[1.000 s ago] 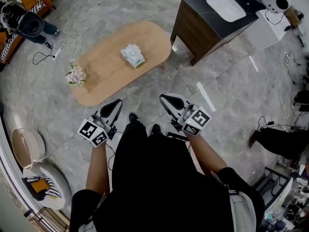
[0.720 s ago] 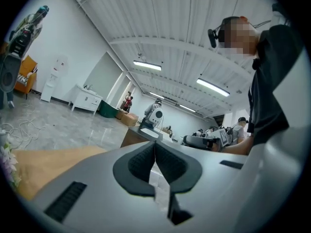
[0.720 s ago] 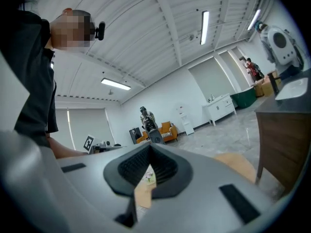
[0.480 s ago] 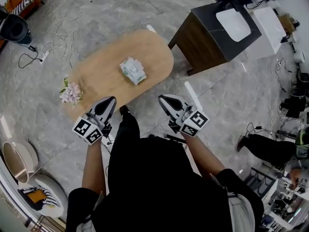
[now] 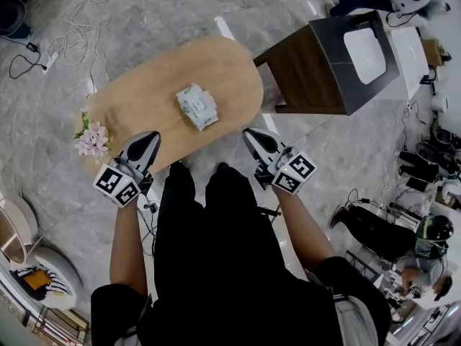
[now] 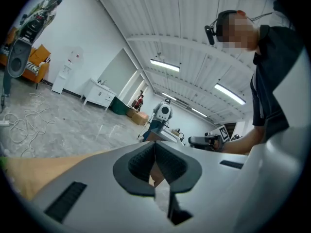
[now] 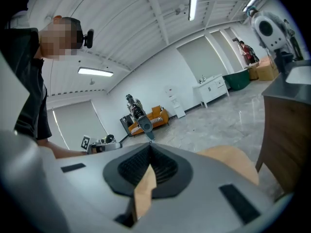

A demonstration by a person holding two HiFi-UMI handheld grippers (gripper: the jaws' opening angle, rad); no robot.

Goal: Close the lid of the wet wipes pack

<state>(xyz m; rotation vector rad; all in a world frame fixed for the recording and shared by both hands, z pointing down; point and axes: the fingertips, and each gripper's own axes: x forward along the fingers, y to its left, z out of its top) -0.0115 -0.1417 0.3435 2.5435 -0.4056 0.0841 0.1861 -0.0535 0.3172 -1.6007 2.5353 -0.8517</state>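
A white and green wet wipes pack lies in the middle of an oval wooden coffee table in the head view. My left gripper hovers at the table's near edge, left of the pack, jaws shut with nothing between them. Over the floor just off the table's near right end, my right gripper is also shut and empty. Both are well short of the pack. In the left gripper view and the right gripper view the jaws meet at the tips and the pack is hidden.
A small bunch of pink flowers sits at the table's left end. A dark wooden cabinet stands to the right of the table. Cables trail over the marble floor at the far left. Another person is at the right.
The person has stepped closer to the table. Both grippers have moved forward with them, the left one now reaching the table's near edge. Both stay shut.
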